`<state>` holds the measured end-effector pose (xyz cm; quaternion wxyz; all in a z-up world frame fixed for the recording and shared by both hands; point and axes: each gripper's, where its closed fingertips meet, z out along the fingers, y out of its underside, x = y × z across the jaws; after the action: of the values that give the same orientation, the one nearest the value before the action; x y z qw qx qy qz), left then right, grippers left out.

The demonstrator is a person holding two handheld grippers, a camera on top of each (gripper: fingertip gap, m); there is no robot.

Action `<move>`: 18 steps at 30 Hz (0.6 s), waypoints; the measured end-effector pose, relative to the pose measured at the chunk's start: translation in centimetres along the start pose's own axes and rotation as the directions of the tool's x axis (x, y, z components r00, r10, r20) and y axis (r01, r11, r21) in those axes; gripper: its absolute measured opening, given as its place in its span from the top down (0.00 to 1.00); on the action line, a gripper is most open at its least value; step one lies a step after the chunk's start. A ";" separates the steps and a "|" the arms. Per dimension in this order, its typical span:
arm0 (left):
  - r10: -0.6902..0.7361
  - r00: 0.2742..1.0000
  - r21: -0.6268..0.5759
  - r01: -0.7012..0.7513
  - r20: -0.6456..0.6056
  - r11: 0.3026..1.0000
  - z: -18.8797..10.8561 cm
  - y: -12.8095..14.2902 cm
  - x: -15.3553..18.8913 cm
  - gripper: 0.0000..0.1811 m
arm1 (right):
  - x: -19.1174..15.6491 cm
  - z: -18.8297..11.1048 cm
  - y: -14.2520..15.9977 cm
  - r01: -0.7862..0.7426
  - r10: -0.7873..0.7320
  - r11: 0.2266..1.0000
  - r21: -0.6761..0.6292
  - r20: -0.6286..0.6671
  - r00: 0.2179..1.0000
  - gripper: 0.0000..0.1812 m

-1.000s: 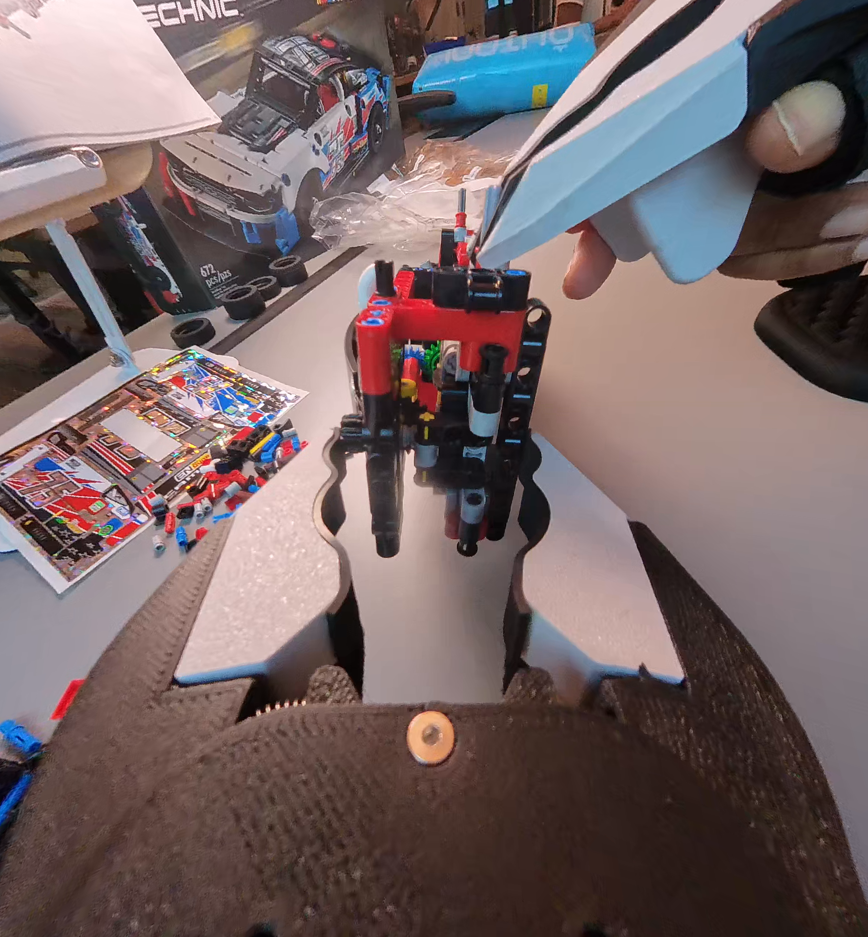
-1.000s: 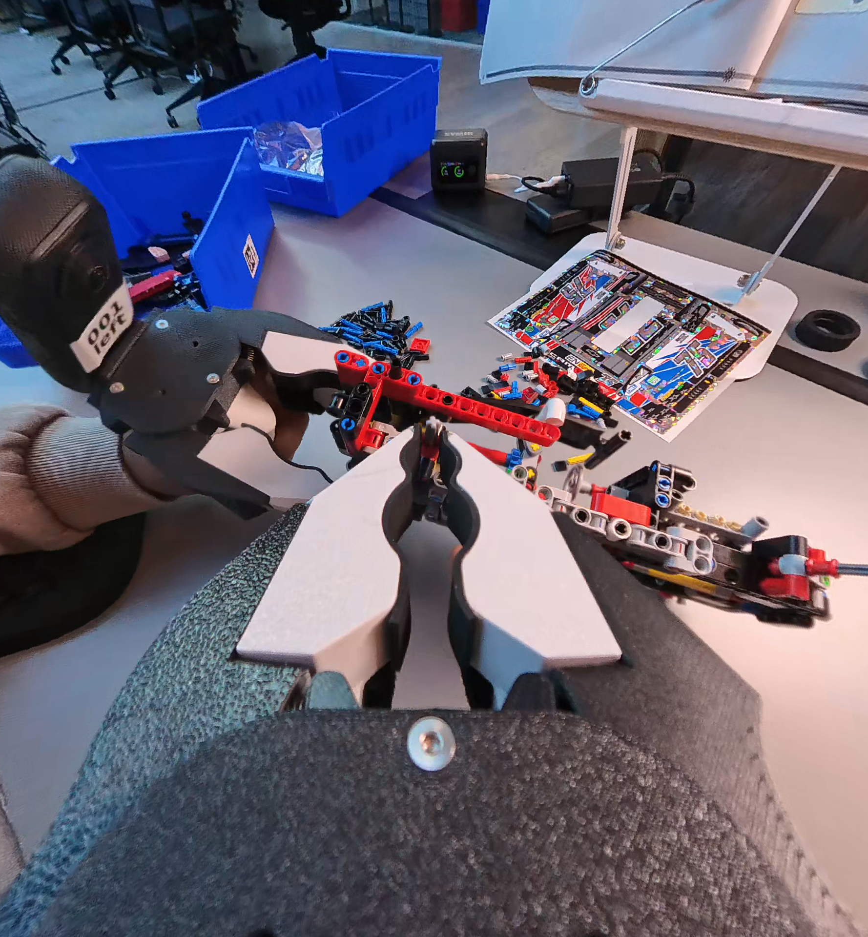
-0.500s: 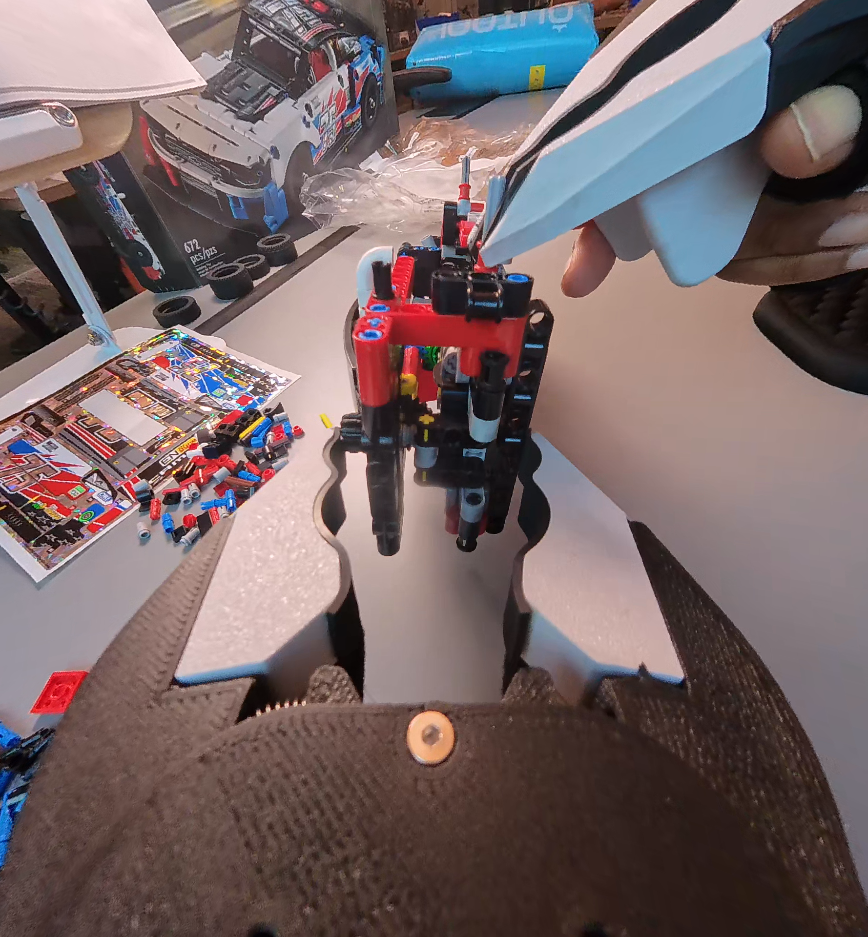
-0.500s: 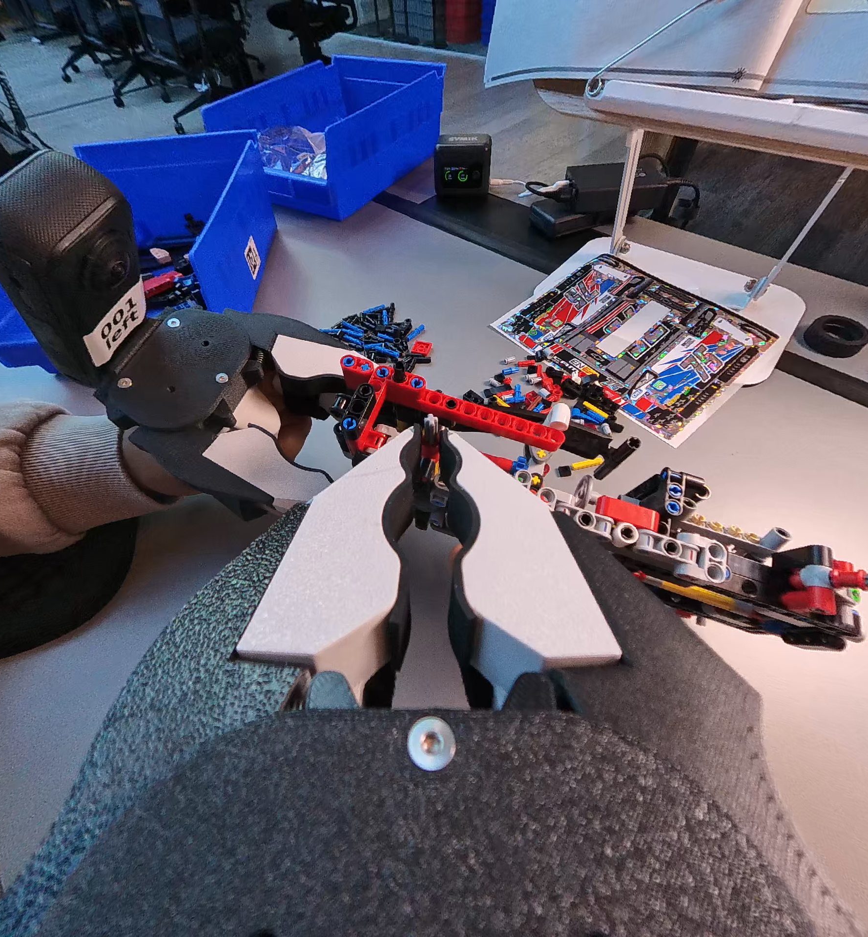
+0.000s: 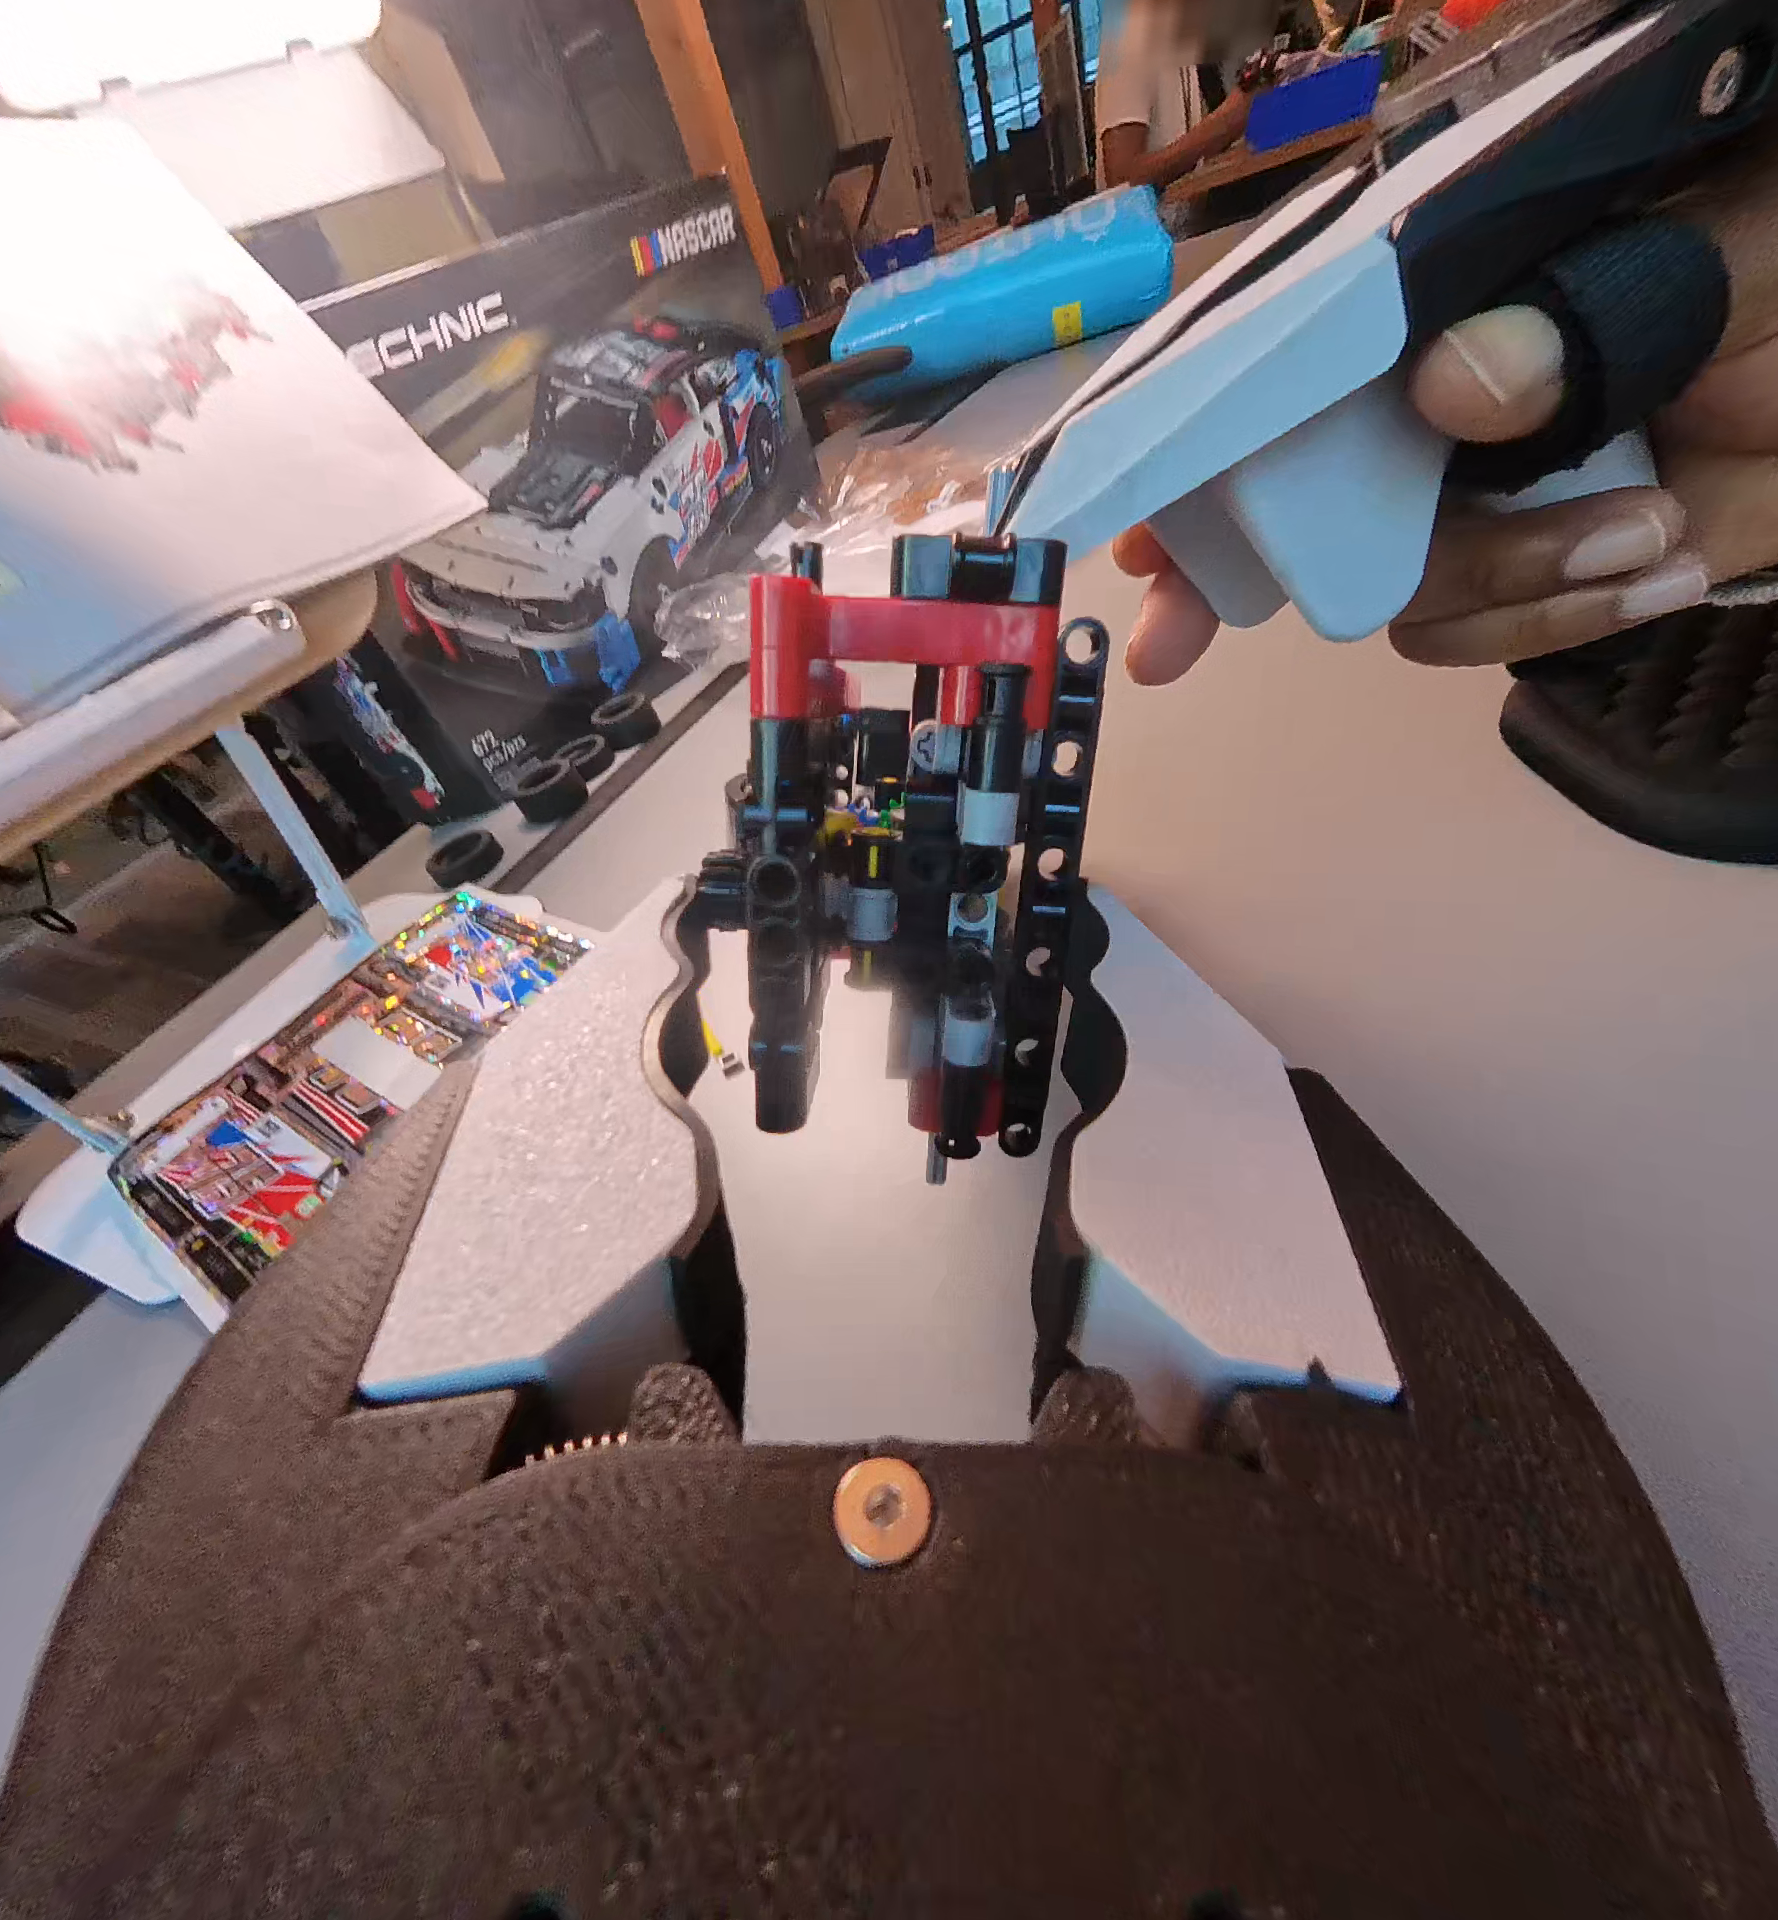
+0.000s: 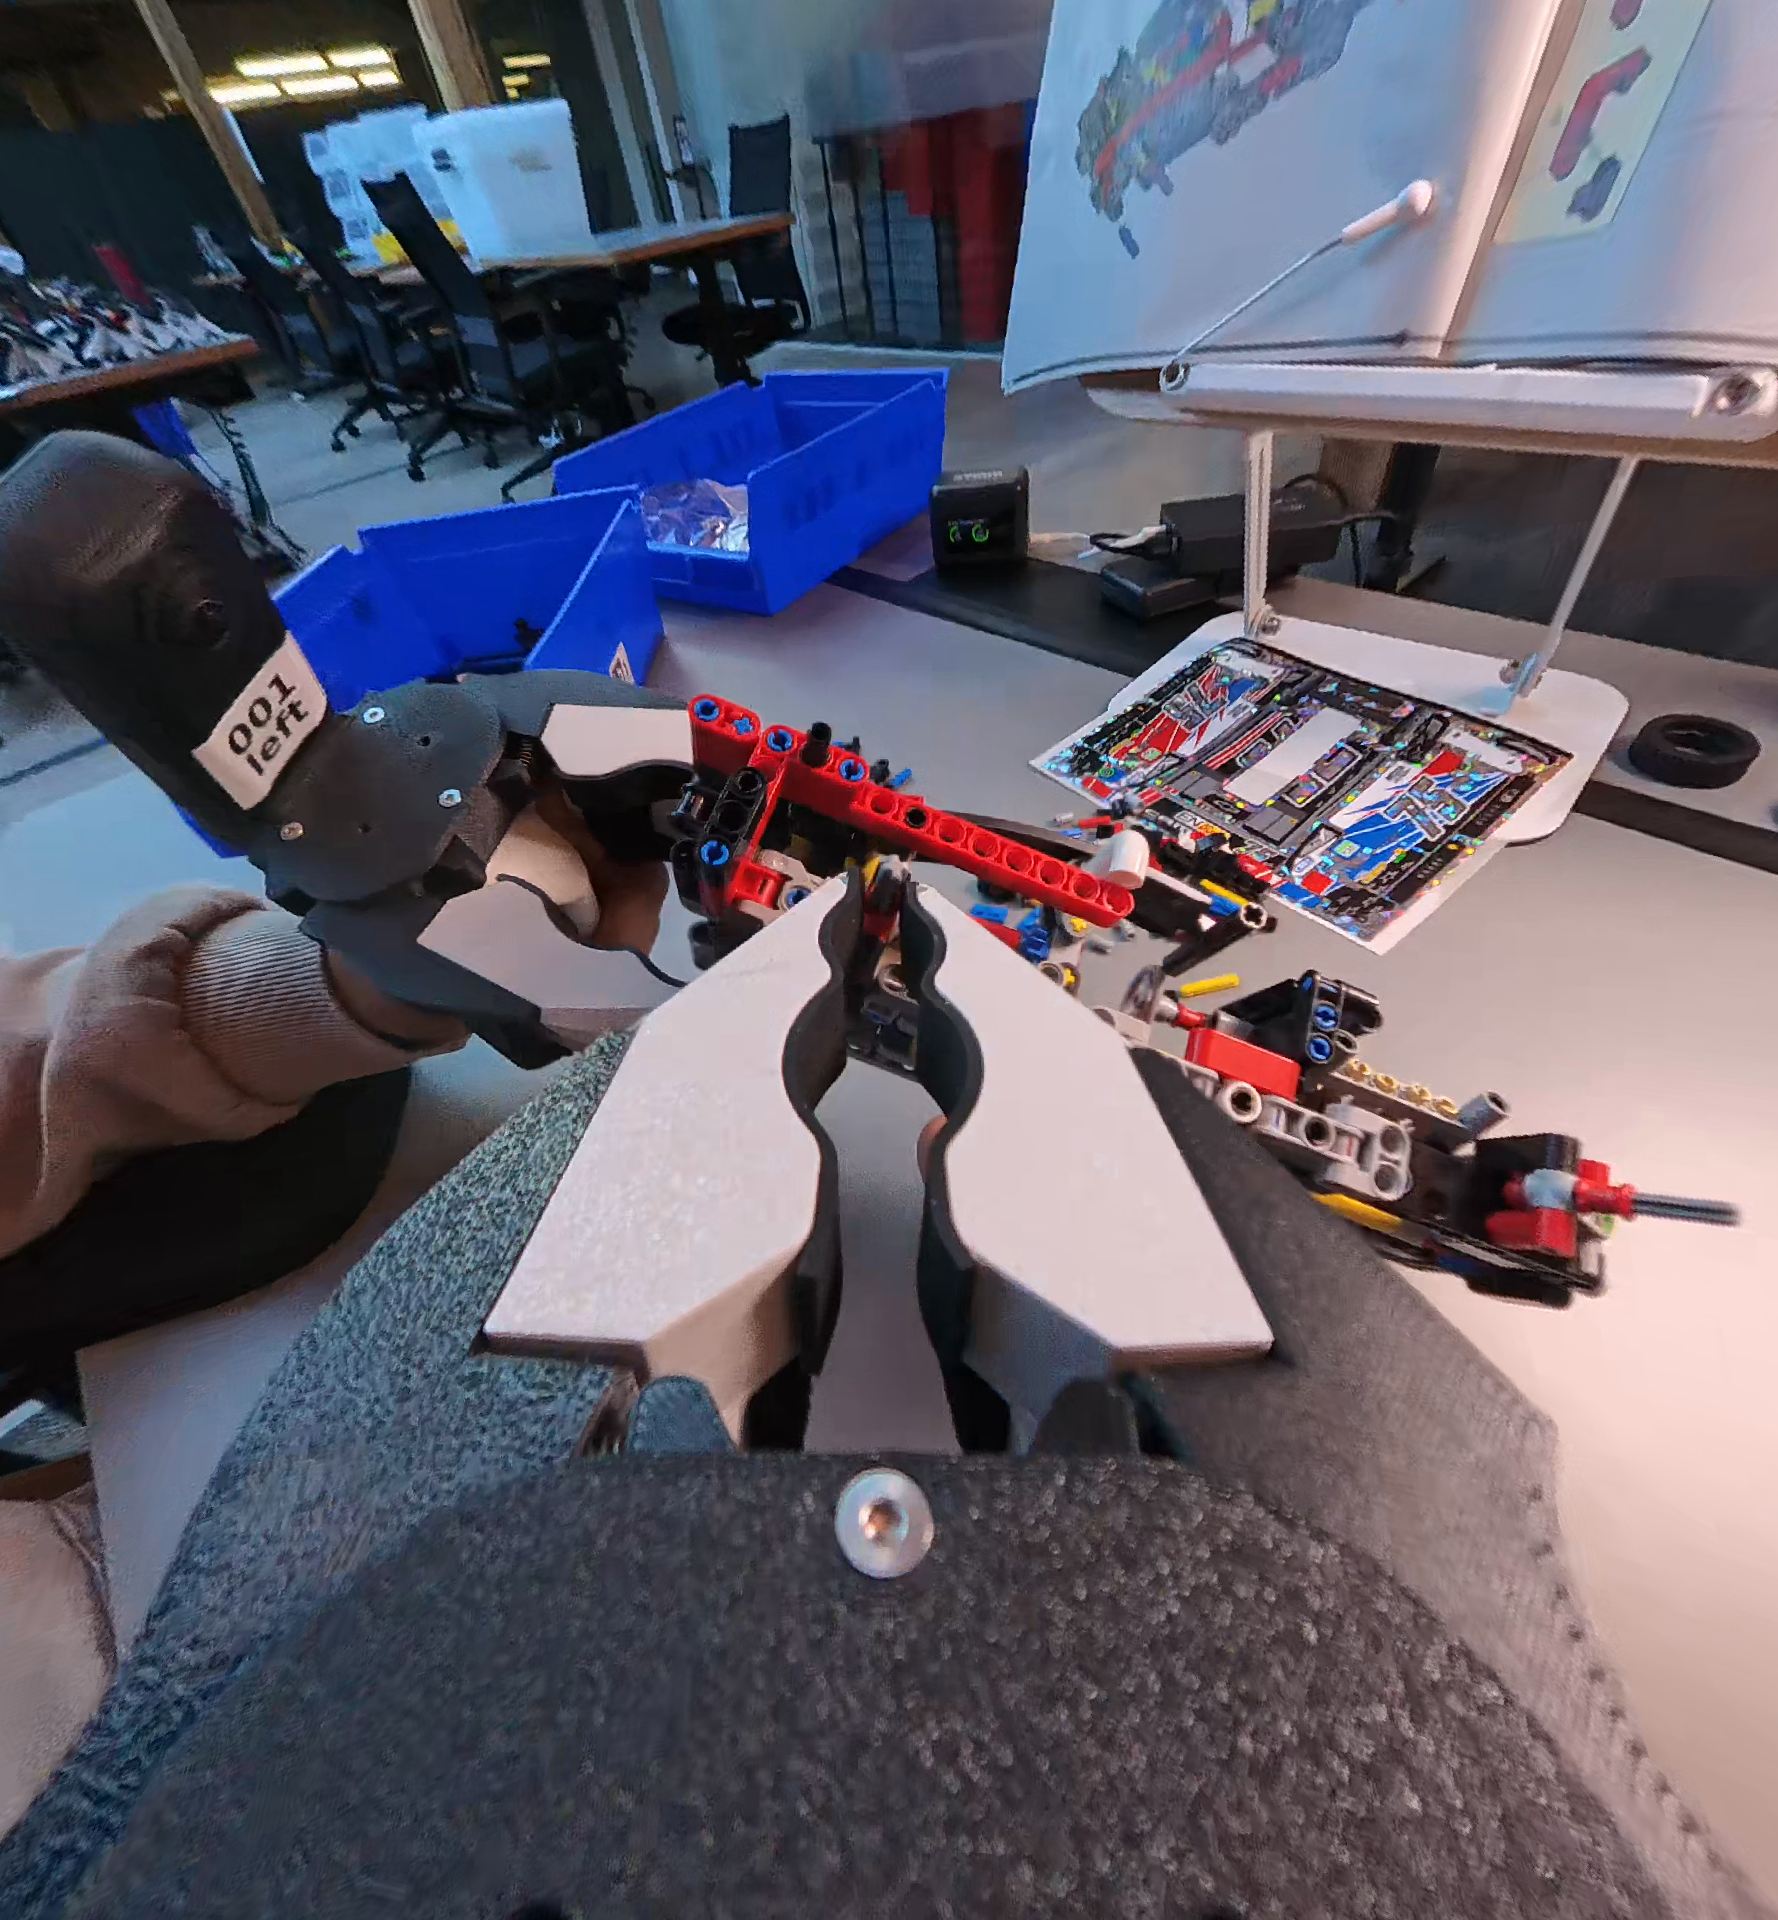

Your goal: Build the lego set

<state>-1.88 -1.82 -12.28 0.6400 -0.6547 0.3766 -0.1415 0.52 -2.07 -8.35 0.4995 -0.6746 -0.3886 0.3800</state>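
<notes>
A long red, black and grey lego car chassis is held off the grey table by both grippers. My left gripper is shut on its near end, so in the left wrist view I look along its length. In the right wrist view the left gripper is at the left, and the chassis runs right to a red tip with a thin axle. My right gripper is shut on a small part on the chassis's near side. It also shows in the left wrist view, coming from the upper right onto the chassis top.
A shiny sticker sheet lies under the booklet stand, with loose small parts beside it. Blue bins stand at the back left. The set's box and tyres are behind. A black wrist pad lies right.
Both grippers have lifted and tilted upward with the chassis, so more of the room shows. Both grips on the chassis are unchanged.
</notes>
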 end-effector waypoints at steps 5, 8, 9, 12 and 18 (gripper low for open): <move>0.108 0.994 0.080 -0.107 -0.014 0.991 0.3 -3.6 2.4 0.63 | -0.1 -3.8 -0.5 -0.037 0.028 0.993 0.117 0.078 0.997 0.98; 0.139 0.990 0.114 -0.135 -0.025 0.984 0.4 -5.1 3.6 0.63 | -0.2 -5.4 -0.6 -0.105 0.080 0.980 0.170 0.147 0.986 0.98; 0.152 0.988 0.120 -0.148 -0.026 0.982 0.4 -5.3 3.8 0.63 | -0.2 -5.7 -0.6 -0.122 0.092 0.976 0.179 0.167 0.982 0.98; 0.183 0.983 0.134 -0.177 -0.029 0.975 0.3 -5.6 4.4 0.63 | -0.5 -6.3 -0.3 -0.132 0.088 0.970 0.202 0.212 0.973 0.98; 0.269 0.963 0.118 -0.264 -0.030 0.957 0.2 -5.0 5.3 0.63 | -1.1 -6.8 0.9 -0.127 0.076 0.974 0.189 0.254 0.964 0.98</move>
<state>3.36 -5.73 -9.17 0.6804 -0.5575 0.4671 -0.0901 6.32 -5.80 -7.61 0.4938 -0.5871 -0.3712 0.5231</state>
